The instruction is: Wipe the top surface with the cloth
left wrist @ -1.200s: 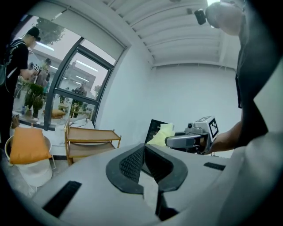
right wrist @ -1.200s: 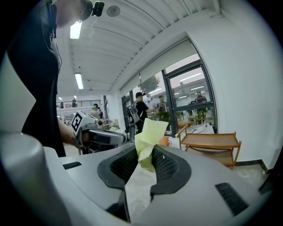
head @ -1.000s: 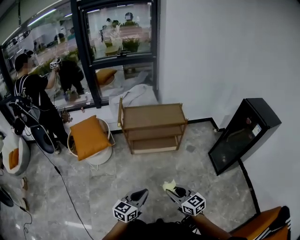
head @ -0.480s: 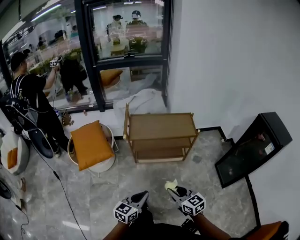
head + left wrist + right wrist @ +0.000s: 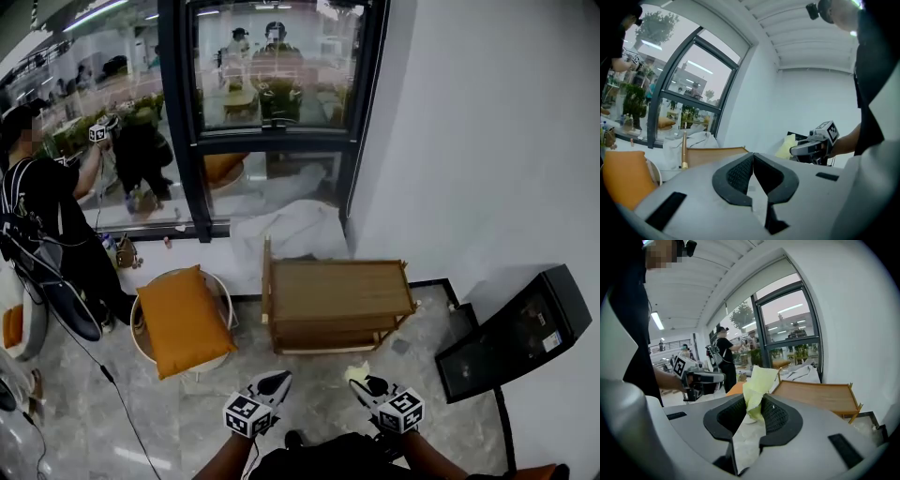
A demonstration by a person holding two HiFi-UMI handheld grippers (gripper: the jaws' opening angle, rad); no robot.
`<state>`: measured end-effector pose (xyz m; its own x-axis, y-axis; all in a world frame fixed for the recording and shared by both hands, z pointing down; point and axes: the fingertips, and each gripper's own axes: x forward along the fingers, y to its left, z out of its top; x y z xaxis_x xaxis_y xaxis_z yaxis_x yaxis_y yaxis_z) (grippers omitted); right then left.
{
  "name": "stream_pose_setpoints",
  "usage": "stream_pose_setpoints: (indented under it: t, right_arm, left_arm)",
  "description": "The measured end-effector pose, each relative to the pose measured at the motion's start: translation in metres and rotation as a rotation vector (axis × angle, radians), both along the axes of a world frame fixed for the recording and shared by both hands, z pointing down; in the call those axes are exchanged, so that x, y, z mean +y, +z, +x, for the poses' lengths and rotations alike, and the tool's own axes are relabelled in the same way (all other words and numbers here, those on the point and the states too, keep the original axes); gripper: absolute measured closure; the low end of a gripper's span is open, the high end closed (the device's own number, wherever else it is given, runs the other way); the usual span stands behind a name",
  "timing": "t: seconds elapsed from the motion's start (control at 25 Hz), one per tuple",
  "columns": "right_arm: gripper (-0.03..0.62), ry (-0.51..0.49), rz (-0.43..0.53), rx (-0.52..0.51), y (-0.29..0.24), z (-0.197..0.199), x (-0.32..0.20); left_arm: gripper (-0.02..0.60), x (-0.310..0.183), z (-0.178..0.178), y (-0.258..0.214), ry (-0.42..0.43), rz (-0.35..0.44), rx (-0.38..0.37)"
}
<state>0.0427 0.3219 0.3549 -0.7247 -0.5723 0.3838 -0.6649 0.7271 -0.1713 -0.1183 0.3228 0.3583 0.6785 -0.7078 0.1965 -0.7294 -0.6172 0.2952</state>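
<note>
Ahead, the wooden shelf [image 5: 337, 289] sits closer than a moment ago, its top unwiped. The right tool [image 5: 367, 384] clamps the yellow cloth [image 5: 356, 372] short of it; the left tool [image 5: 275, 382] is closed, empty.

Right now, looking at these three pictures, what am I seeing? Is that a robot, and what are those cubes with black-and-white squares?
No robot arm here: a person holds a claw tool in each hand, and the marked cubes are part of those tools. The head view comes from a camera on the person's head, looking down at the left claw and the right claw. The other two pictures come from cameras riding on each claw. The left claw is shut and empty. The right claw is shut on a pale yellow cloth. Ahead, by the window, stands a low wooden shelf unit; its top looks bare, and the cloth is not yet touching it.
</note>
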Motion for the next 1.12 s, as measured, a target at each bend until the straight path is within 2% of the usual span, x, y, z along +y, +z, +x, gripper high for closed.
stream_pose_setpoints:
  t: [0.2,0.44,0.64,0.84,0.96,1.12]
  right_arm:
    - [0.507,0.025,-0.03,-0.004,0.011,-0.006,-0.041]
    - [0.507,0.017,-0.031,-0.067,0.022,-0.018,-0.143]
    - [0.507,-0.024,-0.112,-0.054,0.045,-0.019,-0.224]
    - [0.507,-0.091,-0.167,-0.049,0.059,-0.038,-0.293]
    - [0.507,-0.149,-0.189,-0.059,0.067,-0.057,-0.325]
    - [0.507,-0.2,-0.2,-0.057,0.081,-0.098,-0.367]
  left_arm:
    - [0.569,-0.049,-0.012,-0.003,-0.025,0.006,0.004]
    - [0.569,-0.139,-0.013,0.0,-0.046,-0.002,-0.018]
    - [0.569,-0.216,-0.013,0.008,-0.11,-0.084,-0.05]
    - [0.569,-0.285,-0.023,0.006,-0.143,-0.13,-0.115]
    - [0.569,-0.315,-0.035,0.01,-0.178,-0.168,-0.125]
    - [0.569,-0.341,-0.07,0.015,-0.254,-0.232,-0.109]
